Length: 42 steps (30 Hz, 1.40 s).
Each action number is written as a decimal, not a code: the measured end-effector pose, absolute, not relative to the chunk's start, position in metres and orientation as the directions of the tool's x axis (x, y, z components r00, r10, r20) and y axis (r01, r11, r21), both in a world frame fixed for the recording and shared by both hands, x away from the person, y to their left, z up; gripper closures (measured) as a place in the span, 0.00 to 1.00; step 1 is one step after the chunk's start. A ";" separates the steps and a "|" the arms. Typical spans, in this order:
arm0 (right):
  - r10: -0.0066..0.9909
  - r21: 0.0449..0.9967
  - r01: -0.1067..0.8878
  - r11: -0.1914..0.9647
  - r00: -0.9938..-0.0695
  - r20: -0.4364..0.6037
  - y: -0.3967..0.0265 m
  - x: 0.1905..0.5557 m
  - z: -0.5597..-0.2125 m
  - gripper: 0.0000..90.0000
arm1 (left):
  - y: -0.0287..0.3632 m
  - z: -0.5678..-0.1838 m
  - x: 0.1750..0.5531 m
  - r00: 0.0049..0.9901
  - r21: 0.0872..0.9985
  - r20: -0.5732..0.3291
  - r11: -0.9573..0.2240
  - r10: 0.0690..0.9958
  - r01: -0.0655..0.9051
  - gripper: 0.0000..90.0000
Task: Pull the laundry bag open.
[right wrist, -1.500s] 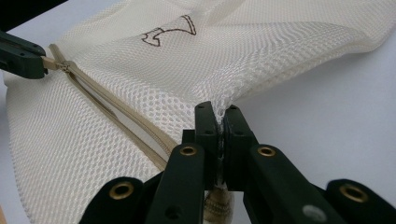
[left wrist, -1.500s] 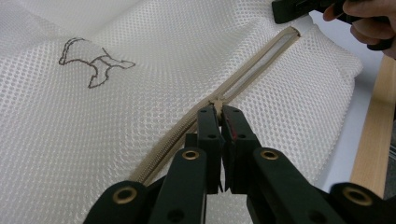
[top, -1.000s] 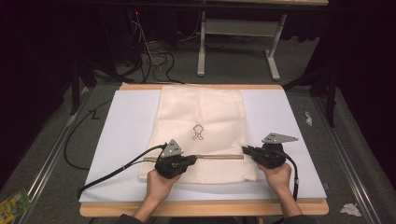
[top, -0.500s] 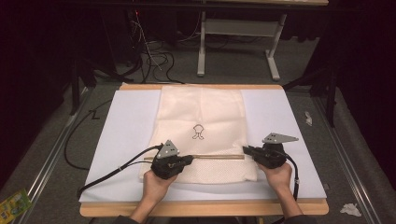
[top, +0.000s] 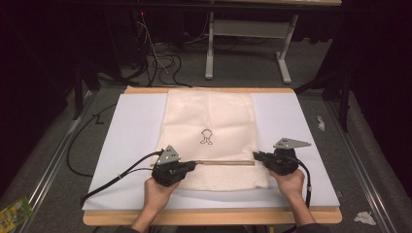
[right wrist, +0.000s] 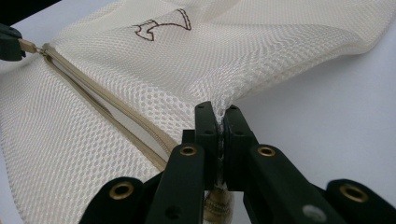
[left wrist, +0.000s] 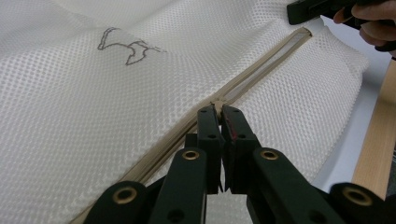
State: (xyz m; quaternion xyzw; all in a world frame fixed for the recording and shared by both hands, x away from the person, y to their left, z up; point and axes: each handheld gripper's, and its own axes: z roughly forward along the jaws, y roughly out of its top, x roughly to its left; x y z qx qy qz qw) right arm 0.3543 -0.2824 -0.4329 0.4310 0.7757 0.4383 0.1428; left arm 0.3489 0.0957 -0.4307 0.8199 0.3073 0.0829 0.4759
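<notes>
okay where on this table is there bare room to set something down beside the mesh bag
Two bare patches of white sheet: one between the mesh bag and the table's left edge, one between the bag and the right edge, beyond the right gripper. The near strip is crowded: both grippers grip the bag along its zipper, and the left gripper trails cables across the near left corner.

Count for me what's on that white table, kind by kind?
Mesh bag: 1
Zipper: 1
Left claw: 1
Right claw: 1
Total: 4
</notes>
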 end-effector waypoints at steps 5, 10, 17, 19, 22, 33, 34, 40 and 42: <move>0.792 0.804 0.542 0.246 -0.590 0.155 -0.282 0.354 -0.433 0.98 | 0.102 -0.431 0.349 0.791 0.834 -0.166 -0.343 0.590 0.431 0.97; 0.795 0.802 0.545 0.244 -0.586 0.156 -0.282 0.354 -0.433 0.98 | 0.103 -0.431 0.350 0.788 0.833 -0.167 -0.343 0.592 0.434 0.97; 0.795 0.803 0.543 0.246 -0.587 0.154 -0.283 0.354 -0.433 0.98 | 0.108 -0.431 0.350 0.782 0.834 -0.172 -0.335 0.598 0.439 0.97; 0.794 0.803 0.543 0.246 -0.588 0.155 -0.283 0.354 -0.433 0.98 | 0.109 -0.430 0.349 0.780 0.834 -0.170 -0.334 0.602 0.439 0.97; 0.794 0.803 0.543 0.245 -0.588 0.155 -0.284 0.355 -0.434 0.98 | 0.114 -0.430 0.349 0.775 0.836 -0.173 -0.326 0.608 0.442 0.97; 0.796 0.799 0.555 0.232 -0.580 0.172 -0.284 0.355 -0.434 0.98 | 0.124 -0.430 0.350 0.763 0.841 -0.183 -0.304 0.620 0.448 0.97; 0.797 0.799 0.554 0.235 -0.580 0.167 -0.284 0.355 -0.434 0.98 | 0.124 -0.430 0.350 0.763 0.841 -0.181 -0.304 0.621 0.447 0.97; 0.804 0.799 0.554 0.234 -0.572 0.161 -0.285 0.354 -0.434 0.98 | 0.129 -0.430 0.349 0.758 0.842 -0.182 -0.298 0.627 0.449 0.97; 0.804 0.798 0.556 0.232 -0.571 0.164 -0.286 0.354 -0.435 0.98 | 0.132 -0.430 0.349 0.755 0.842 -0.182 -0.296 0.630 0.451 0.97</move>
